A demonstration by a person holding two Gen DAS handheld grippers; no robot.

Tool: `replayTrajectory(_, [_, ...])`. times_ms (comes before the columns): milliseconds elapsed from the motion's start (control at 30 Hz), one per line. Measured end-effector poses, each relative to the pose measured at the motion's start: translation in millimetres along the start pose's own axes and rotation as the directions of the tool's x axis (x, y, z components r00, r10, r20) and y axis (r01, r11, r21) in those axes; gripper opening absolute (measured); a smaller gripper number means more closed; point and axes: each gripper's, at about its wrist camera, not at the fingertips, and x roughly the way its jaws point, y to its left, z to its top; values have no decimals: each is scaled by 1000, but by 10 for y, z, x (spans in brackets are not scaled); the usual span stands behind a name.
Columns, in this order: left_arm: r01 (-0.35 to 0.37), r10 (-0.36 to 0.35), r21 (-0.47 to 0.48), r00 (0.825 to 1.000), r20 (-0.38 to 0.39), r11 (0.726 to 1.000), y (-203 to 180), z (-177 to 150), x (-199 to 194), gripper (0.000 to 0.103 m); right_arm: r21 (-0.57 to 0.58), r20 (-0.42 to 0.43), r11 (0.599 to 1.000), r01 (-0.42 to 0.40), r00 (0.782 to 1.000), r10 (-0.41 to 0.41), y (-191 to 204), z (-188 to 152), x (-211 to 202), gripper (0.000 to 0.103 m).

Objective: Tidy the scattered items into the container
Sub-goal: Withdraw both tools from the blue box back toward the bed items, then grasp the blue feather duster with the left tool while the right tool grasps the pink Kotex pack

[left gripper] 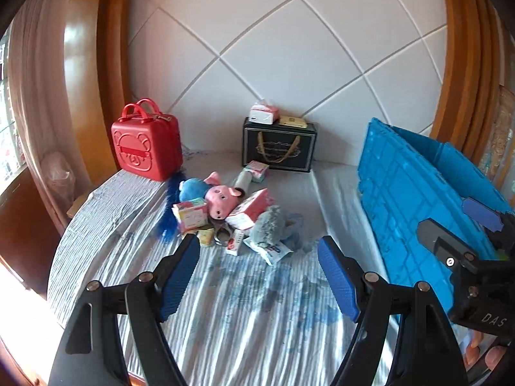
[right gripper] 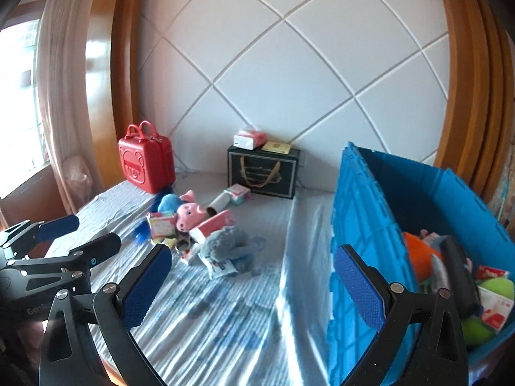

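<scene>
Striped bed [left gripper: 244,305] against quilted headboard: blue crate [right gripper: 370,225] at right already holds several toys and packets, central pile [left gripper: 231,215] of plush pig, grey plush, boxes remains; left gripper [left gripper: 257,276] and right gripper [right gripper: 254,286] both wide, empty.

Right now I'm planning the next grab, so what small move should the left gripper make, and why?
Probably ease the left gripper forward and down toward the grey plush. It is open and empty, and the plush is the nearest item of the pile on the bed, while the blue crate already holds toys.
</scene>
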Motion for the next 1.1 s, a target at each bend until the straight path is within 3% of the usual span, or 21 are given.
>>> replayTrajectory(167, [-117,116,-21,992,-52,993,442,26,542,75,46,-26,996,-71,997,73,117,47,696,103])
replayTrajectory(367, [-169,158,-50,971,-181,984,954,-111,1250,75,55,-173,993,-103,979,111,246,-108,1599,103])
replayTrajectory(567, [-130,119,-19,947,-297,991,1311,-203,2040,75,106,-311,993,-53,947,84,393,-422,2288,103])
replayTrajectory(667, [-99,94,2,947,-306,995,1456,-105,2273,75,133,-345,991,-10,937,56,482,-431,2527,103])
replayTrajectory(900, [-83,85,19,957,-277,996,1805,481,2915,75,142,-315,989,27,949,19,657,53,3013,102])
replayTrajectory(1100, [-125,122,10,950,-288,992,2068,968,3798,75,140,-319,990,24,947,23,621,671,4086,96])
